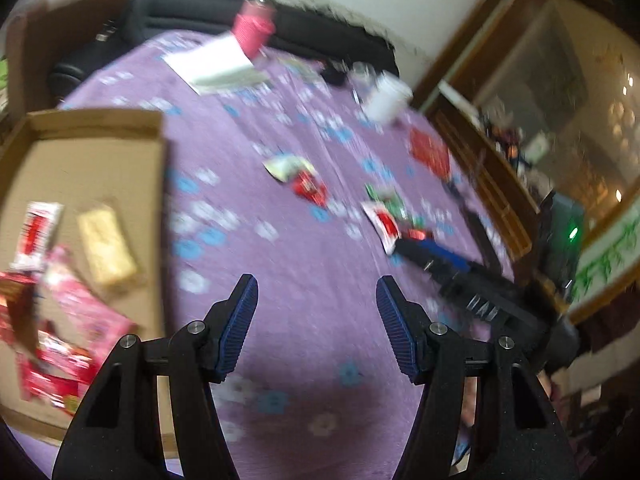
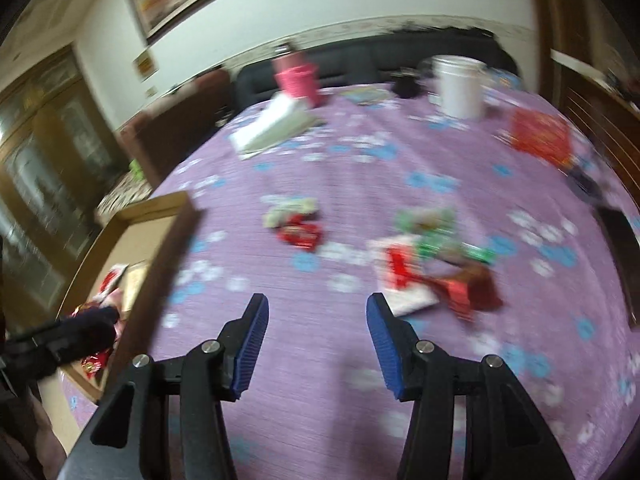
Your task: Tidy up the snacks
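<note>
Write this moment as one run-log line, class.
left tool: open, empty | right tool: open, empty | shallow cardboard box: holds several snack packets | loose snack packets: on purple flowered tablecloth

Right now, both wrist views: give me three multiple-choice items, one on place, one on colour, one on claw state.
1. Where is the yellow bar?
A. in the cardboard tray
B. on the tablecloth
C. between the left claw pads

2. What colour is the cup at the table's far side?
A. green
B. pink
C. black

3. How is the right claw?
A. shut on a snack
B. shut, holding nothing
C. open, holding nothing

Answers:
1 A, the bar lies on the tray's floor beside red packets.
2 B, it stands pink behind the white box.
3 C, its blue pads stand apart with only cloth showing between them.
</note>
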A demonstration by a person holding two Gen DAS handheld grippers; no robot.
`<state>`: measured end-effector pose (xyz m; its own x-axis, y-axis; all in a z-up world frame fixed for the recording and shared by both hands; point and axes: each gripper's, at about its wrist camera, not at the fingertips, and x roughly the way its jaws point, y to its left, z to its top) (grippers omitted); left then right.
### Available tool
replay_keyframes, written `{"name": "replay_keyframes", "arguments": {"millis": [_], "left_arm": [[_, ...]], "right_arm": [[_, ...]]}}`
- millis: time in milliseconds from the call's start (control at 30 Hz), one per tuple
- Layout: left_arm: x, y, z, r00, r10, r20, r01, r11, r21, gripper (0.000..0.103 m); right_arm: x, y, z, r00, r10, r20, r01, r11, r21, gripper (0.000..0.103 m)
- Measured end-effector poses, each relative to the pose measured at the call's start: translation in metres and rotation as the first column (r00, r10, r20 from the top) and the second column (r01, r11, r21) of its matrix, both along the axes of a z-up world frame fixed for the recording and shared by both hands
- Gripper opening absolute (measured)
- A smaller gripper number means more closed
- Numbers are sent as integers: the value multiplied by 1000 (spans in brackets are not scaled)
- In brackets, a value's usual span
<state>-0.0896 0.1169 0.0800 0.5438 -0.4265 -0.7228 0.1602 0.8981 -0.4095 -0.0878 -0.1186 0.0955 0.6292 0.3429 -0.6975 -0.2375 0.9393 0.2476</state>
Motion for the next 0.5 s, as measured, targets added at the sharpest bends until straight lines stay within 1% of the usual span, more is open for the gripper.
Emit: {"name": "replay_keyframes", "arguments": {"millis": [167,300,333,367,400,500], "left_arm": [[3,-40,-30,995,-68,-74,71,996,46,61],[5,-61,-53,987,-91,-129,101,992,80,61],[6,-64,-56,987,-93,-134,105,991,86,61],[5,-66,-55,990,-90,-112,101,990,101,62],[5,-67,-56,990,-91,-106,104,988,118,62],[7,-67,-58,991,-95,-92,105,988,115,64]], "right_arm": [[-4,-54,-10,995,-96,-21,97,995,30,54],[-5,-79,-17,989,-140,-37,141,989,35,54],[-5,-84,-18,988,-147,-40,148,988,37,55],[-5,-89,-20,988,-151,-42,153,987,39,54],[-5,-92,-21,987,-155,-44,157,987,41,55],[-3,-97,-26,985,-163,-55,165,985,51,55]]}}
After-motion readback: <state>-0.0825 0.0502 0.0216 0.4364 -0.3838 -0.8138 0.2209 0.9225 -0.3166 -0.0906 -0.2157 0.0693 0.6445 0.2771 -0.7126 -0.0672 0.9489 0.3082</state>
